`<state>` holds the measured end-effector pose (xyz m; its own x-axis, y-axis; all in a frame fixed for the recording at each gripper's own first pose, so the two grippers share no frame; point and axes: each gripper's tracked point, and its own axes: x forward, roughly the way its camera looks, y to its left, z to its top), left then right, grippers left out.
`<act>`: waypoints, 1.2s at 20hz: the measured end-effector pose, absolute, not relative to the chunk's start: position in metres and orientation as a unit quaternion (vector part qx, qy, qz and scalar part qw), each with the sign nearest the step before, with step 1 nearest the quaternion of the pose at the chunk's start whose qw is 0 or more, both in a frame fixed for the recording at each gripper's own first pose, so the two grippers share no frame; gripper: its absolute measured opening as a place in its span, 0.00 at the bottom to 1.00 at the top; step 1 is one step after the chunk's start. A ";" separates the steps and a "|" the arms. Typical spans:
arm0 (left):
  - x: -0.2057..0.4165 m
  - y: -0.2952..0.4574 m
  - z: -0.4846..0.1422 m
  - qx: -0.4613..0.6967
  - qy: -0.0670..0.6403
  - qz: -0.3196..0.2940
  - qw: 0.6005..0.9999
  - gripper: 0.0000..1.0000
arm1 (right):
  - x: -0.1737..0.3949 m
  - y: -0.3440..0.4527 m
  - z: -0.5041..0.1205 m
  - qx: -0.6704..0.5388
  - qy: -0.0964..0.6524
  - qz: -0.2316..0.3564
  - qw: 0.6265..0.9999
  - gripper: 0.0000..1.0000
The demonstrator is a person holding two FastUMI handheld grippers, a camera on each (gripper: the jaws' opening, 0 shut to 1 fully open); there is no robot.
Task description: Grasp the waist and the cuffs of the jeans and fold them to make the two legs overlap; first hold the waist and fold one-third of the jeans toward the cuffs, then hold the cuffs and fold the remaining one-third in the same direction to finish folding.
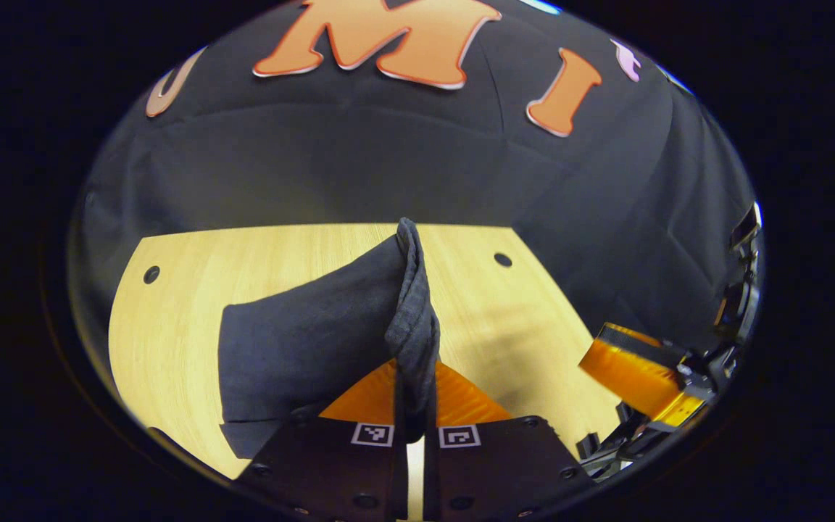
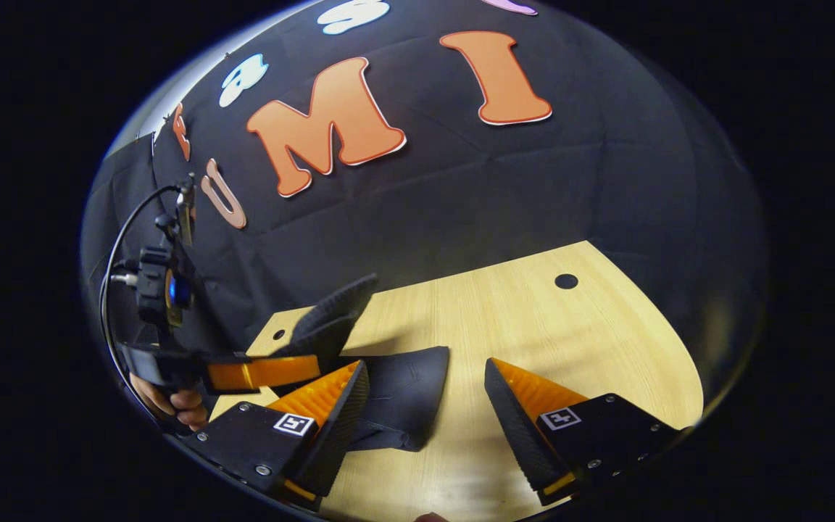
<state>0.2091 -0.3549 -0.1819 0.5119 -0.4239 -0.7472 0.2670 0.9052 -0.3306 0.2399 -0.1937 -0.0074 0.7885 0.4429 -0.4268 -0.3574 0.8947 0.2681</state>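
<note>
My left gripper is pinched on a fold of the jeans, both fingers pressed against a ridge of dark denim that stands up between them and rises toward the booth wall. The rest of the jeans lies as a compact dark bundle on the wooden table, to the left of that ridge in the left gripper view, so I judge the cloth is already doubled at least once. My right gripper hangs with its fingers spread wide and nothing between them; in the right gripper view the jeans lie on the table just beyond the gap, partly behind the left-hand finger. That view also shows my left gripper off to the left, holding up a peak of denim, with a hand below it. I cannot tell whether the end I am holding is the waist or the cuffs, but I take this for one of the thirds folds in progress, probably the last. Next I should carry the raised edge over the bundle and lay it flat, and the free right gripper should come in on the same edge so it lands square.
</note>
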 end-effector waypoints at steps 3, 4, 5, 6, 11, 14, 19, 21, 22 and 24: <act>0.195 -0.377 -0.194 -0.074 0.472 -0.220 0.850 0.13 | 0.237 -0.197 -0.009 0.087 0.251 0.211 0.941 0.97; 0.192 -0.383 -0.195 -0.075 0.471 -0.225 0.849 0.29 | 0.235 -0.196 -0.008 0.087 0.250 0.213 0.941 0.97; 0.193 -0.383 -0.190 -0.080 0.465 -0.234 0.850 0.31 | 0.234 -0.195 -0.005 0.085 0.248 0.213 0.941 0.97; 0.195 -0.380 -0.179 -0.088 0.453 -0.240 0.854 0.40 | 0.234 -0.193 -0.003 0.082 0.245 0.212 0.943 0.97; 0.224 -0.309 -0.121 -0.086 0.358 -0.190 0.910 0.75 | 0.227 -0.174 0.020 0.077 0.210 0.209 0.952 0.97; 0.232 -0.246 -0.081 -0.063 0.288 -0.138 0.945 0.89 | 0.223 -0.158 0.045 0.049 0.163 0.204 0.964 0.97; 0.213 -0.157 -0.034 -0.038 0.205 -0.062 0.976 0.89 | 0.209 -0.122 0.087 0.012 0.093 0.217 0.972 0.97; 0.201 -0.130 -0.016 -0.046 0.165 -0.034 0.985 0.89 | 0.205 -0.109 0.102 0.001 0.069 0.220 0.973 0.97; 0.195 -0.117 -0.009 -0.046 0.145 -0.022 0.988 0.89 | 0.201 -0.103 0.108 -0.001 0.058 0.221 0.974 0.97; 0.184 -0.100 0.003 -0.043 0.115 -0.005 0.992 0.89 | 0.197 -0.095 0.119 -0.004 0.035 0.220 0.975 1.00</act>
<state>0.1836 -0.0996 0.0026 0.9733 -0.0201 -0.2286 0.0004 0.9963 -0.0859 0.1975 -0.0953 0.1192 0.9008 0.4286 -0.0698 -0.4292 0.9032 0.0074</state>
